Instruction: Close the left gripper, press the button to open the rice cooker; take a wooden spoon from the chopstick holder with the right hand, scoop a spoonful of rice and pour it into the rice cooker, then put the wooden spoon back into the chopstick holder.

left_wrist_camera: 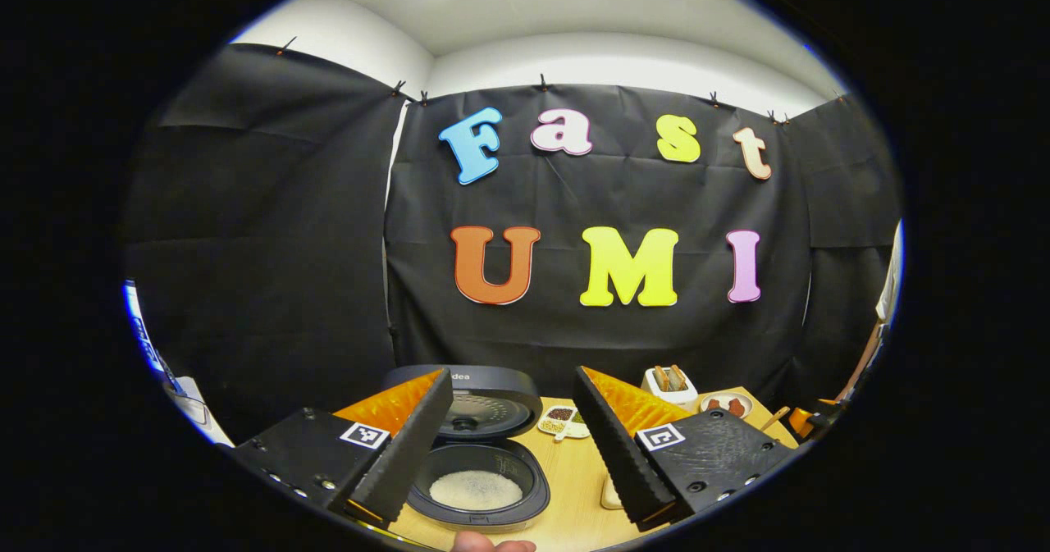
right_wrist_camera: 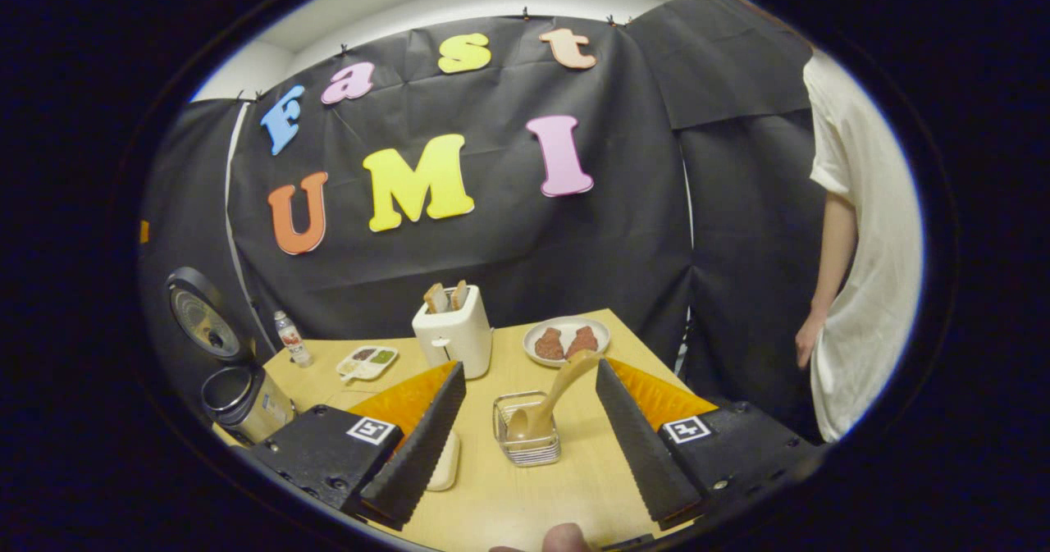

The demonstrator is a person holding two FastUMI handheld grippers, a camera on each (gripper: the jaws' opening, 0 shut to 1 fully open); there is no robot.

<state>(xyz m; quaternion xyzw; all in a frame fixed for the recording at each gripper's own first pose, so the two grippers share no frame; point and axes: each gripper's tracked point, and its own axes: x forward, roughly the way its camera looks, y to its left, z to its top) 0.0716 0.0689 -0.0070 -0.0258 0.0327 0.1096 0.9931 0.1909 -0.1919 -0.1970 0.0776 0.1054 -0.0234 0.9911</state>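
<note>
On the pale wood-grain counter (left_wrist_camera: 574,486), a dark, rounded cooker (left_wrist_camera: 480,470) is seen with its lid (left_wrist_camera: 484,408) swung upright; part of a brand name, the letters "dea", can be read on the lid's top edge, the rest being hidden behind a finger. White rice (left_wrist_camera: 476,490) is spread over the bottom of its smooth black pot. In the right gripper view the same cooker (right_wrist_camera: 242,400) is seen at the counter's left end, its lid (right_wrist_camera: 197,314) raised.

A boxy white toaster (right_wrist_camera: 455,330) is set further back, with two slices of bread standing in its slots. A round pale plate (right_wrist_camera: 566,340) with two reddish-brown pieces is placed to its right, well apart from the cooker. A small bottle (right_wrist_camera: 291,340) with a red-printed label, too small to be read, is stood near the wall, and a white divided dish (right_wrist_camera: 367,362) of dark and green grains is laid beside it.

A square wire holder (right_wrist_camera: 527,431) is seen between the right fingers' lines, and a light wooden spoon (right_wrist_camera: 545,400) is leaned in it, one end down in the holder and the other tilted up to the right, untouched by either finger.

The left hand-held gripper (left_wrist_camera: 518,462) is held spread above the cooker, nothing between its ribbed pads. The right hand-held gripper (right_wrist_camera: 529,458) is likewise spread wide and empty, with the holder ahead of it. A square black-and-white marker is borne on each finger block.

A person in a white short-sleeved shirt (right_wrist_camera: 861,273) is stood at the right.
</note>
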